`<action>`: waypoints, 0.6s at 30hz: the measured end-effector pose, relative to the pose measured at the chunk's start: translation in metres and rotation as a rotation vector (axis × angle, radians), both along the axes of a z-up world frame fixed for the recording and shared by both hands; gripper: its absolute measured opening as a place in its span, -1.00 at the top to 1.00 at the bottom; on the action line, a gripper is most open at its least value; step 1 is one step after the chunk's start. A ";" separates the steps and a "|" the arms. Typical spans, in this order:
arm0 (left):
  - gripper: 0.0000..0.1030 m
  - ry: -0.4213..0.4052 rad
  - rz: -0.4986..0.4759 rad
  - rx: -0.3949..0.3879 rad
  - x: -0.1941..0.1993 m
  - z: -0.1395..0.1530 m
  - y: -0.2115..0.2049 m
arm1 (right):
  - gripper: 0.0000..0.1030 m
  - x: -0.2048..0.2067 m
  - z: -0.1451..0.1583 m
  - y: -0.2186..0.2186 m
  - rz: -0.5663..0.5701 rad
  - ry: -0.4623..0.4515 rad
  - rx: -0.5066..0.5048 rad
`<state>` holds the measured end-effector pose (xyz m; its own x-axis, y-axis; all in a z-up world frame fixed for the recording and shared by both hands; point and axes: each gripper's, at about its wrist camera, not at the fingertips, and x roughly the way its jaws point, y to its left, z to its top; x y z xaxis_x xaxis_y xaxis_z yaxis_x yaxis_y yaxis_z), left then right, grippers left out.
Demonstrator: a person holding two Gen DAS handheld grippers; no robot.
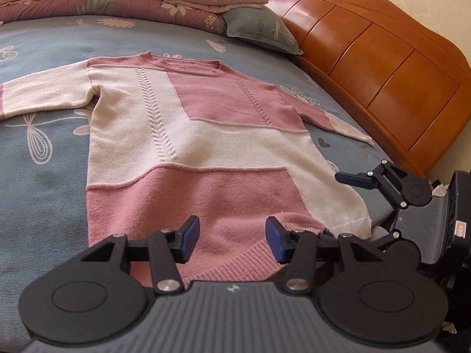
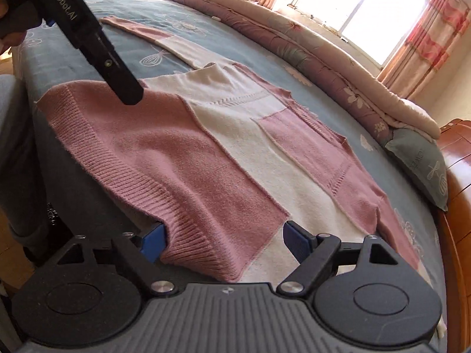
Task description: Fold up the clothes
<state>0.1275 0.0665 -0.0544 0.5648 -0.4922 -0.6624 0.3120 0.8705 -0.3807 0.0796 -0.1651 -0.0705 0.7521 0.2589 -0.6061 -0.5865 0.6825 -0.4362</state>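
L tongs [image 1: 232, 239]: released, jaws apart over sweater hem, nothing pinched
R tongs [image 2: 225, 242]: released wide, hem corner between pads
Sweater [image 1: 188, 135]: flat on bed [image 1: 44, 176], hem at near edge
Room: bare sheet both sides; headboard [image 1: 382, 67] right

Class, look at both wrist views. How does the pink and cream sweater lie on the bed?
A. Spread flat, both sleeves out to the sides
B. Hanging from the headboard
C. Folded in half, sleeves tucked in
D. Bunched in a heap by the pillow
A: the sweater lies flat on the bed sheet, one sleeve stretched out to each side, nothing folded yet.
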 end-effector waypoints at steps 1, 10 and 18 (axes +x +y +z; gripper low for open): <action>0.05 0.004 0.003 0.002 0.000 -0.001 0.001 | -0.69 0.000 0.008 -0.003 -0.015 -0.031 0.015; -0.01 -0.034 -0.038 0.025 -0.006 0.004 -0.010 | -0.78 0.003 0.044 -0.045 -0.069 0.042 0.127; -0.11 -0.036 -0.125 0.027 -0.011 -0.002 -0.033 | -0.80 0.015 -0.012 -0.085 -0.090 0.627 0.641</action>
